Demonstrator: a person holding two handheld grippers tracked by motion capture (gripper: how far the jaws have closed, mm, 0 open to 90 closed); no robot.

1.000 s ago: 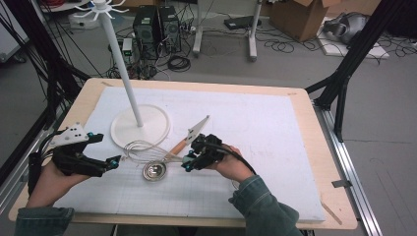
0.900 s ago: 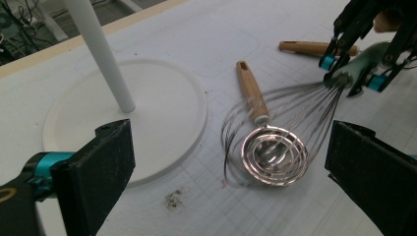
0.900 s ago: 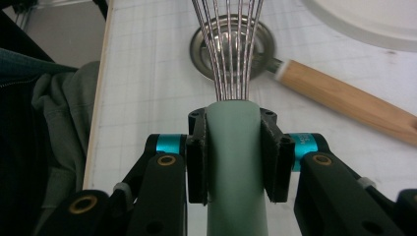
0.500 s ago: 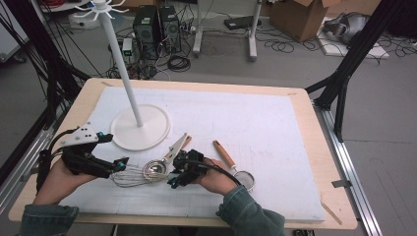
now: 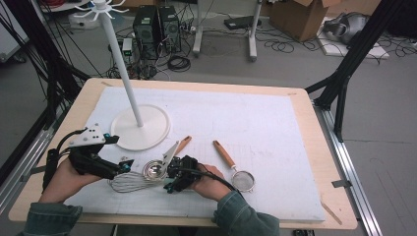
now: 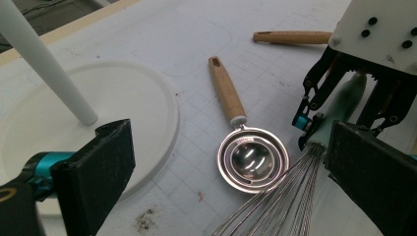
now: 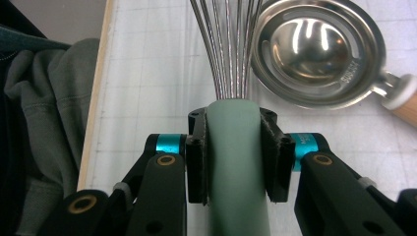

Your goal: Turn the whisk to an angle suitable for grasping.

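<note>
- Left claw (image 5: 123,166): black body, teal rings at the jaw pivots, a white three-cornered plate on top, black cable trailing.
- Right claw (image 7: 236,162): black linkages, brass-coloured screws, teal rings.
- Grey-green sleeves (image 5: 243,219) on both forearms.

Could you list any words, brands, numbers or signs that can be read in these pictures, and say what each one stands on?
No text can be read as it stands.
Stamped marking on the rim of the steel egg separator, in the right gripper view: too small and blurred to read.
Engraved marking inside the egg separator's bowl, in the left gripper view: too blurred to read.
Whisk, white stand, strainer: no lettering visible.
</note>
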